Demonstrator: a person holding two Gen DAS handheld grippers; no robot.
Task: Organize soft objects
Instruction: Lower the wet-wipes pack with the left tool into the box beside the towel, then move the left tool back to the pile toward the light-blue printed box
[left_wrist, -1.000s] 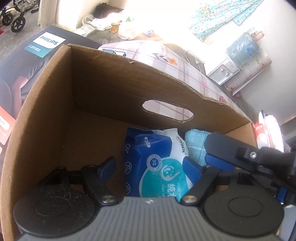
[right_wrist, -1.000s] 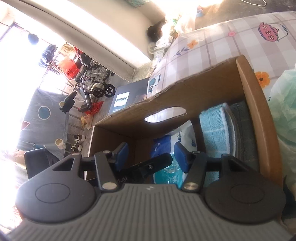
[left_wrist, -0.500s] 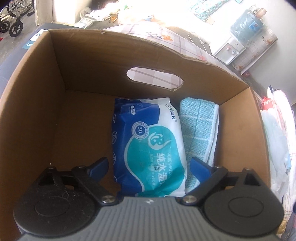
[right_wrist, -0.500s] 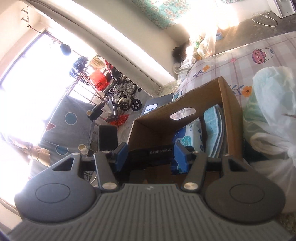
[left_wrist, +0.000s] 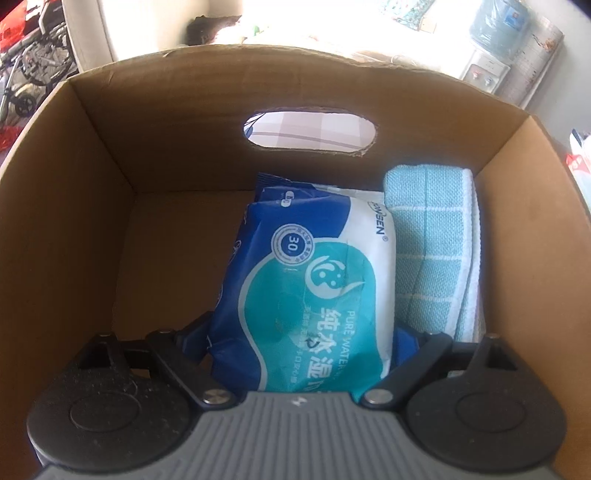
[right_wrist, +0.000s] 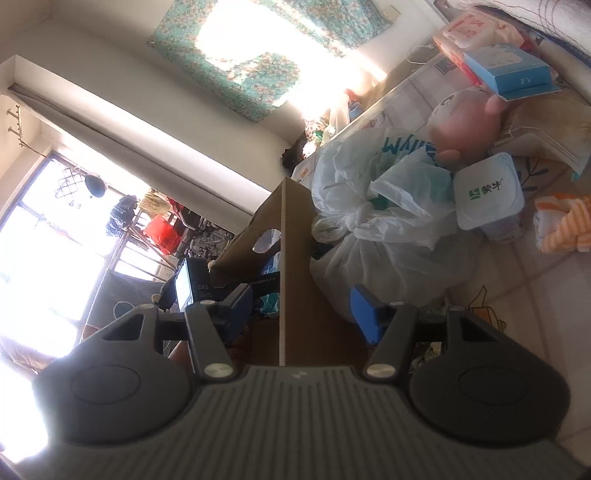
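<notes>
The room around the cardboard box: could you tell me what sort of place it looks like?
Probably a lived-in home, cluttered. There is a floral curtain over a sunlit window, a water dispenser by the wall, and a patterned tablecloth crowded with plastic bags and a yogurt cup.

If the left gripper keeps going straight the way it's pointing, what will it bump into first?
Probably the wet wipes pack. It already lies between the open left gripper fingers, inside the cardboard box, beside the blue towel. Depth is hard to judge.

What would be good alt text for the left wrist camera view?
An open cardboard box holds a blue wet wipes pack beside a folded teal towel. The left gripper straddles the pack's near end, fingers spread wide.
</notes>
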